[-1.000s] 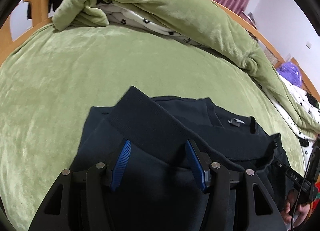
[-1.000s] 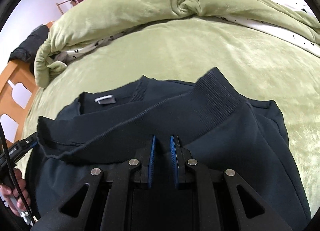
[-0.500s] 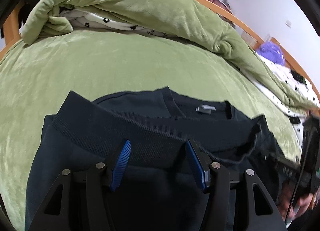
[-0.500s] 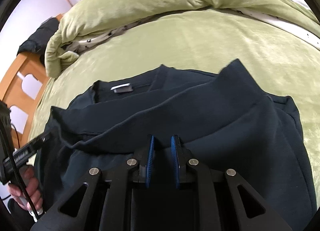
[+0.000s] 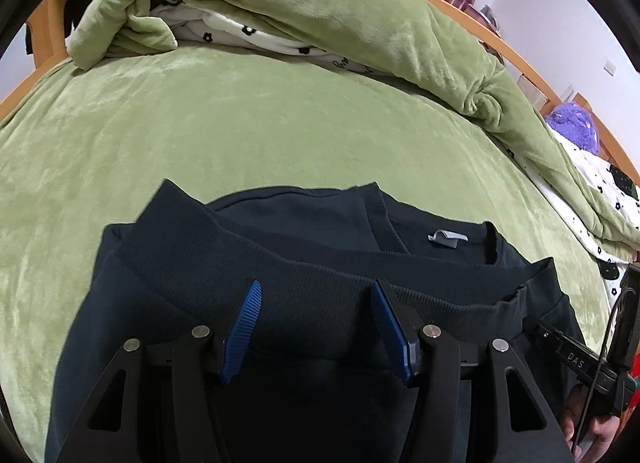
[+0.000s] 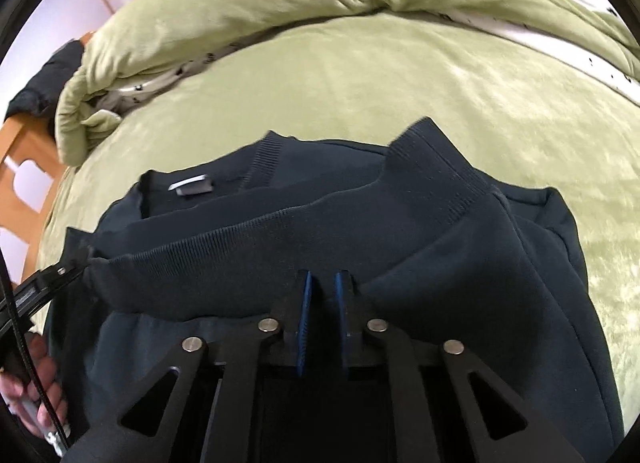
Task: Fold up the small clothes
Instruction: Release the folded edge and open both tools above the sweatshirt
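Observation:
A dark navy sweatshirt (image 5: 304, 303) lies on the green bed sheet (image 5: 200, 123), its ribbed hem folded up toward the collar, where a grey label (image 5: 447, 238) shows. My left gripper (image 5: 316, 315) has its jaws wide apart, with the hem fabric lying between the blue pads. My right gripper (image 6: 321, 295) is shut on the sweatshirt's (image 6: 440, 283) ribbed hem. The label also shows in the right wrist view (image 6: 192, 185). Each gripper shows at the edge of the other's view.
A bunched green duvet (image 5: 320, 11) with white flower-print lining runs along the far side of the bed. A wooden bed frame (image 6: 24, 167) borders the mattress. A purple plush thing (image 5: 576, 129) lies at the far right.
Both grippers have carried the folded hem farther toward the collar. The left jaws stay wide apart and the right jaws stay pinched on the fabric.

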The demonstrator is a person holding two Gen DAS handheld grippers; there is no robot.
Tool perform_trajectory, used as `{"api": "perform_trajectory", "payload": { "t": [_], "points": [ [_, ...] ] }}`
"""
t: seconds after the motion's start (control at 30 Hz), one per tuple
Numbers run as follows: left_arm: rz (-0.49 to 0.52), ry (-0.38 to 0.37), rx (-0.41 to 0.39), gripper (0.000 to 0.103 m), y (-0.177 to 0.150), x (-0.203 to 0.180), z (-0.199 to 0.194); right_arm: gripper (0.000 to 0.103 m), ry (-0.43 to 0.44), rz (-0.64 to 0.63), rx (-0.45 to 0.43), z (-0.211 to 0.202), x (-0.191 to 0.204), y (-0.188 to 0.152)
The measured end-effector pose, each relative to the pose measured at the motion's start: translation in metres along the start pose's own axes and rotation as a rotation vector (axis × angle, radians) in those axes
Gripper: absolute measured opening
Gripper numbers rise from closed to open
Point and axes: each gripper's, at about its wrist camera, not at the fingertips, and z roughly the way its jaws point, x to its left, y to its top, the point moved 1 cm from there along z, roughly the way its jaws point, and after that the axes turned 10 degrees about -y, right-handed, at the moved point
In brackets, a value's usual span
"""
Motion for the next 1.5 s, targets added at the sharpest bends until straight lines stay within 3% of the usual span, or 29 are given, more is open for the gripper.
{"api": "perform_trajectory", "payload": {
  "t": [0.1,0.23,0.53,0.97,1.27,1.5],
  "points": [
    [0.002,0.01,-0.011,0.055,0.0,0.004,-0.008,0.004,-0.01,0.008,-0.012,-0.004,0.0,0.001],
    [0.009,0.022,-0.034,0.055,-0.004,0.014,-0.027,0.012,-0.053,-0.013,-0.054,-0.018,0.001,-0.001],
    [0.033,0.052,-0.101,0.058,-0.025,0.04,-0.09,0.026,0.053,-0.002,-0.117,-0.065,0.006,-0.027],
    [0.06,0.093,-0.161,0.067,-0.071,0.067,-0.16,0.05,0.103,-0.174,-0.186,-0.112,0.077,-0.088],
    [0.004,0.041,-0.164,0.068,-0.122,0.106,-0.196,0.052,0.026,-0.235,-0.21,-0.11,0.099,-0.142],
    [-0.098,-0.071,-0.134,0.068,-0.18,0.133,-0.199,0.052,-0.041,-0.258,-0.192,-0.097,0.106,-0.162]
  ]
}}
